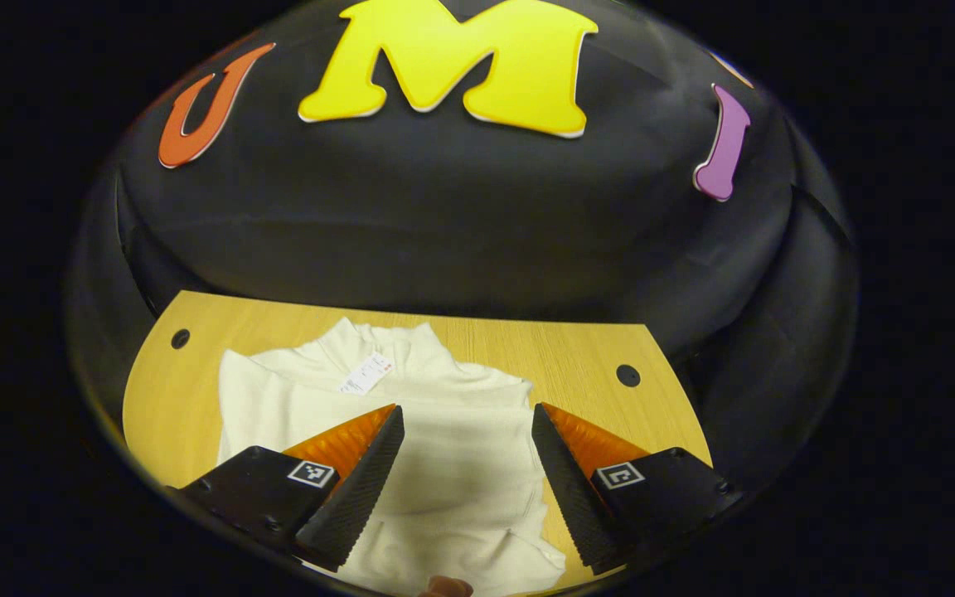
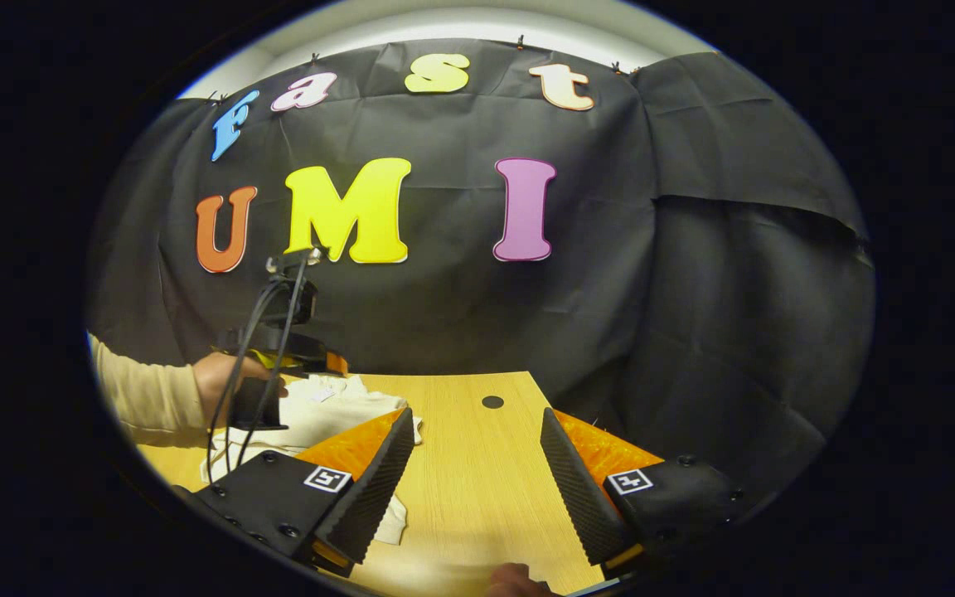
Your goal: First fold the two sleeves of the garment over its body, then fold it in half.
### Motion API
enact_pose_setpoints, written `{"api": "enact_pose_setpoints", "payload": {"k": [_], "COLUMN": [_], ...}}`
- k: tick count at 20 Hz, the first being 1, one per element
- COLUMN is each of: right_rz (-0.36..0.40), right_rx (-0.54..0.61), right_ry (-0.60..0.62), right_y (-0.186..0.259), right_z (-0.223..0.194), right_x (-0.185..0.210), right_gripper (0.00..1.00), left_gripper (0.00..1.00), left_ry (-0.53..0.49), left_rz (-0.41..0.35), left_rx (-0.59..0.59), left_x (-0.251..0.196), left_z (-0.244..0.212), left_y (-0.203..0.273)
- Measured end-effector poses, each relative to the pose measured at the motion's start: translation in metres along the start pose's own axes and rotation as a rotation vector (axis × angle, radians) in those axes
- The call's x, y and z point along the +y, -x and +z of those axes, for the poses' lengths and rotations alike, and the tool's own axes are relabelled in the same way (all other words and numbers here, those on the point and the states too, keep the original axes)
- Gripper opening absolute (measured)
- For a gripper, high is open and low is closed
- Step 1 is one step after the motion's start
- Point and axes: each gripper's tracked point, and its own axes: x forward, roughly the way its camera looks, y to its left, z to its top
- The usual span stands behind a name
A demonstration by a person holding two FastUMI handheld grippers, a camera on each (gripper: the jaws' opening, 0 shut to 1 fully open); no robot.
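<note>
one wooden tabletop (image 1: 577,352), black cloth wall behind; cream garment (image 1: 444,464) lying rumpled, sleeves in; both hand-held grippers (image 1: 467,464) (image 2: 475,473) spread apart, empty.

We see the garment (image 1: 444,448) as a cream-white knit top with a raised collar, lying flat on the light wooden bench (image 1: 171,398), its collar pointing toward the far edge and a small white tag showing at the neck opening. Both sleeves appear already folded in over the body, so that it forms a narrow, roughly rectangular bundle, with some loose cloth bunched at its near right corner. In the right gripper view we find the garment (image 2: 336,406) toward the left part of the bench.
</note>
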Motion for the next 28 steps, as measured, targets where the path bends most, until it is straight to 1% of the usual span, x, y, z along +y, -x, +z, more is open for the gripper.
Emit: {"api": "enact_pose_setpoints", "payload": {"k": [4, 6, 9, 11, 13, 15, 16, 18, 21, 23, 25, 28], "right_rz": [0.021, 0.039, 0.068, 0.084, 0.093, 0.105, 0.104, 0.113, 0.125, 0.112, 0.108, 0.107], "right_rx": [-0.015, -0.014, -0.008, -0.009, 0.02, 0.044, 0.054, 0.094, 0.18, 0.251, 0.332, 0.424], "right_ry": [0.006, 0.006, 0.017, 0.026, 0.035, 0.035, 0.046, 0.064, 0.057, 0.056, 0.047, 0.057], "right_y": [-0.001, -0.002, -0.006, -0.01, -0.016, -0.02, -0.023, -0.03, -0.04, -0.048, -0.051, -0.051], "right_z": [0.005, 0.004, 0.002, 0.0, -0.011, -0.019, -0.024, -0.041, -0.073, -0.095, -0.118, -0.155], "right_x": [0.025, 0.04, 0.062, 0.074, 0.083, 0.094, 0.098, 0.106, 0.117, 0.121, 0.125, 0.129], "right_gripper": [0.96, 0.96, 0.96, 0.96, 0.96, 0.96, 0.96, 0.96, 0.96, 0.96, 0.96, 0.96], "left_gripper": [0.98, 0.98, 0.98, 0.98, 0.98, 0.98, 0.98, 0.98, 0.98, 0.98, 0.98, 0.98], "left_ry": [-0.062, -0.067, -0.08, -0.108, -0.115, -0.112, -0.118, -0.12, -0.099, -0.1, -0.084, -0.06], "left_rz": [0.046, 0.056, 0.087, 0.121, 0.144, 0.17, 0.197, 0.226, 0.226, 0.24, 0.245, 0.252], "left_rx": [-0.131, -0.183, -0.22, -0.228, -0.22, -0.205, -0.19, -0.14, -0.092, -0.045, 0.019, 0.143], "left_x": [0.045, 0.063, 0.094, 0.118, 0.139, 0.158, 0.168, 0.184, 0.198, 0.209, 0.218, 0.227], "left_z": [0.025, 0.03, 0.023, 0.012, -0.005, -0.025, -0.035, -0.059, -0.091, -0.117, -0.152, -0.207], "left_y": [0.051, 0.075, 0.107, 0.119, 0.128, 0.14, 0.144, 0.15, 0.156, 0.156, 0.155, 0.151]}}
